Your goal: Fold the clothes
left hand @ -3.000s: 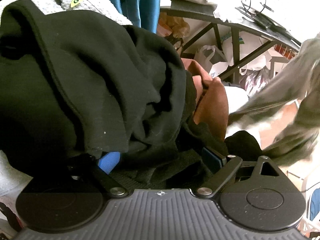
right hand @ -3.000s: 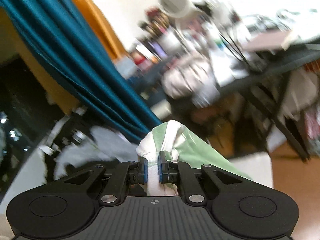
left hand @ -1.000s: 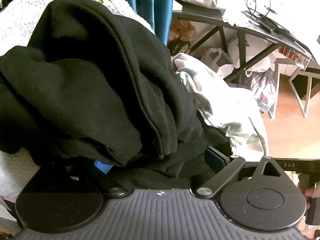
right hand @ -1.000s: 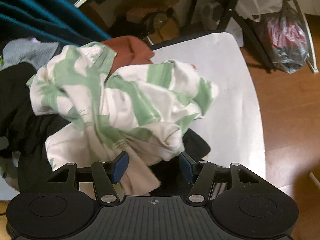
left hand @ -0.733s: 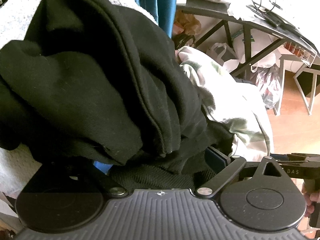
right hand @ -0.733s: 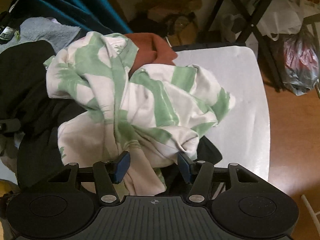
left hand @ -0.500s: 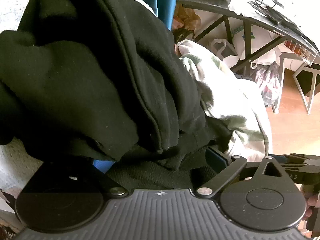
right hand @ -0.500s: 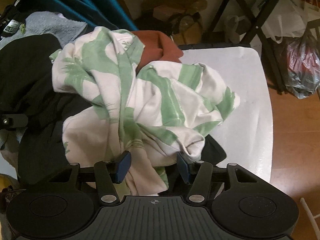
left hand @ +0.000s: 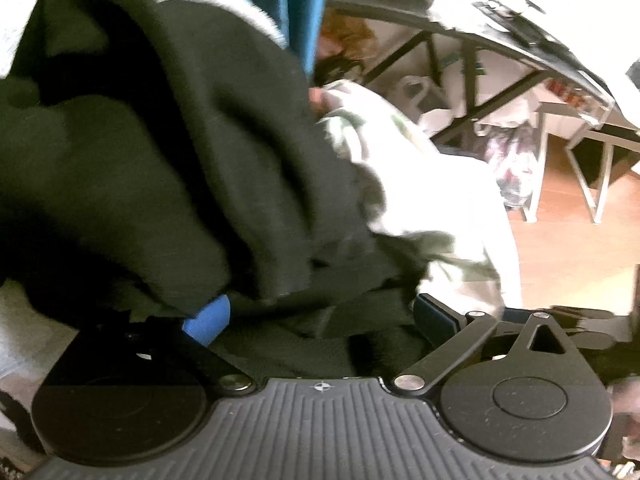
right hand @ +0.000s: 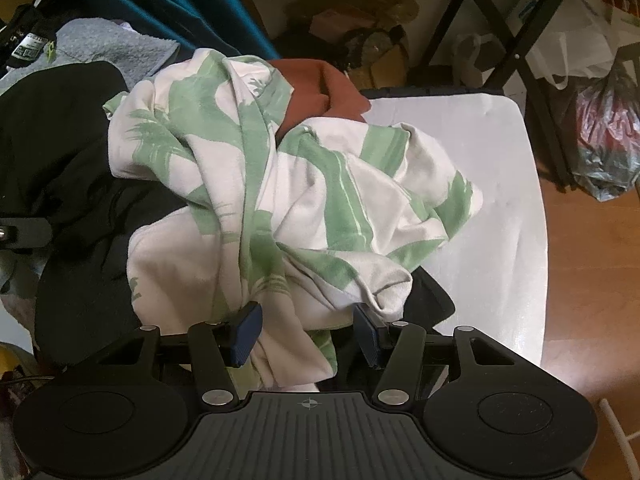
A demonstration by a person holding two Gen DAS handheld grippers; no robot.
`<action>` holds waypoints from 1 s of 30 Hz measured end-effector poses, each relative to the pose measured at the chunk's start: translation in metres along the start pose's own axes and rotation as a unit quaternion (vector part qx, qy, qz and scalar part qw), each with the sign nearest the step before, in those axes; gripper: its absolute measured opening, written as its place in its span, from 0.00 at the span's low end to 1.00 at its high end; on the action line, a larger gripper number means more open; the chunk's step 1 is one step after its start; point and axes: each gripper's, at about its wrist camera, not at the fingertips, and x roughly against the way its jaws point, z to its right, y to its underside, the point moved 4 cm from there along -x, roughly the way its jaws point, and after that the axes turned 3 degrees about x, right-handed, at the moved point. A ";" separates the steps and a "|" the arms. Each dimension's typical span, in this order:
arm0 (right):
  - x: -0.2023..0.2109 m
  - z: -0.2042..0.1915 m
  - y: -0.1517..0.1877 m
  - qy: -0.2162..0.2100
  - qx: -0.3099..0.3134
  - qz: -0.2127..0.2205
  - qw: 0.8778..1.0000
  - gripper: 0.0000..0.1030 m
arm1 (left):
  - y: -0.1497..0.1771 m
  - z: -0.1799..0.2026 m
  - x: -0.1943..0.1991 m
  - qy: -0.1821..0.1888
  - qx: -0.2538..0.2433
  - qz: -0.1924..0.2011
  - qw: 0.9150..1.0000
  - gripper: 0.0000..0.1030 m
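Hovering over the heap, the right gripper (right hand: 306, 334) pointed steeply down at the green-and-white garment (right hand: 280, 200), its jaws standing apart with a hanging fold of that garment between the blue pads (right hand: 248, 330). Neither pad pressed the cloth, so nothing was held; the width looked chosen to take in a thick bunch of fabric. The garment lay crumpled on top of the pile, partly on the white table (right hand: 480, 200) and partly across a black garment (right hand: 60, 152), with a rust-brown piece (right hand: 320, 88) showing from under its far edge and a grey towel (right hand: 108, 48) behind. It probably sat topmost because it was the next piece to be folded, and the bare stretch of table to its right seemed kept free as the folding space.

The left gripper (left hand: 320, 316) sat low against the black garment (left hand: 160, 140), which bulged up over the fingers in that blurred view. Dark cloth filled the gap between its blue pads (left hand: 210, 314), which stood wide apart; whether they squeezed the bundle or merely straddled it I cannot tell. Its place there most likely served to keep the black mass from dragging along once the patterned piece was lifted.

Judged from the tangle, no fold had been made yet. The next move would call for a firm pinch on an edge or corner, not on the middle bunch, or the garment would rise as a knot.
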 end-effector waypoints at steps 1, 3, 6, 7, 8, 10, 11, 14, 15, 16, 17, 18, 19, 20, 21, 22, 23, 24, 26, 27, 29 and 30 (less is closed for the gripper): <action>0.000 0.001 0.001 0.000 -0.003 0.000 1.000 0.48 | -0.002 0.005 0.001 0.009 -0.004 0.001 1.000 0.97; 0.000 0.004 0.002 0.000 -0.008 0.000 1.000 0.48 | -0.007 0.015 0.004 0.025 -0.015 0.002 1.000 0.97; 0.001 0.005 0.005 -0.002 -0.011 0.001 1.000 0.48 | -0.015 0.031 0.004 0.042 -0.030 0.004 0.999 0.97; 0.002 0.006 0.005 -0.002 -0.012 0.001 1.000 0.48 | -0.018 0.035 0.003 0.047 -0.034 0.004 0.998 0.97; 0.002 0.006 0.006 -0.003 -0.014 0.002 1.000 0.48 | -0.021 0.040 0.002 0.052 -0.037 0.004 0.998 0.97; 0.003 0.009 0.008 -0.004 -0.020 0.004 1.000 0.48 | -0.027 0.049 0.000 0.060 -0.042 0.003 0.997 0.97; 0.003 0.010 0.009 -0.005 -0.023 0.004 1.000 0.48 | -0.030 0.054 0.000 0.063 -0.045 0.004 0.997 0.96; 0.003 0.014 0.013 -0.005 -0.034 0.004 0.999 0.48 | -0.038 0.073 0.002 0.070 -0.069 0.013 0.995 0.89; 0.003 0.016 0.015 -0.005 -0.038 0.005 0.999 0.48 | -0.040 0.080 0.004 0.072 -0.082 0.018 0.994 0.89; 0.003 0.018 0.017 -0.004 -0.043 0.005 0.999 0.48 | -0.042 0.087 0.005 0.073 -0.095 0.023 0.992 0.89; 0.003 0.020 0.018 -0.004 -0.047 0.006 0.999 0.48 | -0.044 0.094 0.005 0.075 -0.109 0.025 0.991 0.89; 0.003 0.022 0.019 -0.003 -0.051 0.006 0.999 0.48 | -0.046 0.100 0.004 0.076 -0.119 0.024 0.990 0.89; 0.003 0.024 0.020 -0.002 -0.055 0.007 0.998 0.49 | -0.048 0.105 0.000 0.077 -0.126 0.020 0.989 0.89; 0.004 0.026 0.021 0.000 -0.059 0.007 0.998 0.49 | -0.051 0.110 -0.007 0.076 -0.132 0.014 0.988 0.89; 0.003 0.027 0.022 0.003 -0.063 0.005 0.998 0.50 | -0.051 0.113 -0.014 0.072 -0.137 0.006 0.988 0.89; 0.003 0.029 0.023 0.005 -0.067 0.004 0.998 0.52 | -0.052 0.116 -0.022 0.069 -0.142 -0.001 0.987 0.89; 0.002 0.031 0.025 0.007 -0.071 0.002 0.997 0.52 | -0.052 0.118 -0.031 0.062 -0.148 -0.010 0.987 0.88; 0.002 0.033 0.026 0.010 -0.075 0.001 0.997 0.52 | -0.052 0.121 -0.043 0.047 -0.156 -0.021 0.986 0.82; 0.003 0.036 0.029 0.015 -0.082 -0.001 0.997 0.52 | -0.052 0.123 -0.061 0.023 -0.161 -0.038 0.986 0.72; 0.004 0.037 0.031 0.016 -0.084 -0.001 0.996 0.53 | -0.052 0.121 -0.067 0.014 -0.156 -0.042 0.987 0.64; 0.006 0.040 0.034 0.020 -0.088 -0.001 0.996 0.53 | -0.052 0.117 -0.069 0.004 -0.147 -0.043 0.988 0.52; 0.007 0.041 0.035 0.021 -0.090 -0.001 0.996 0.54 | -0.052 0.115 -0.067 0.001 -0.142 -0.041 0.989 0.47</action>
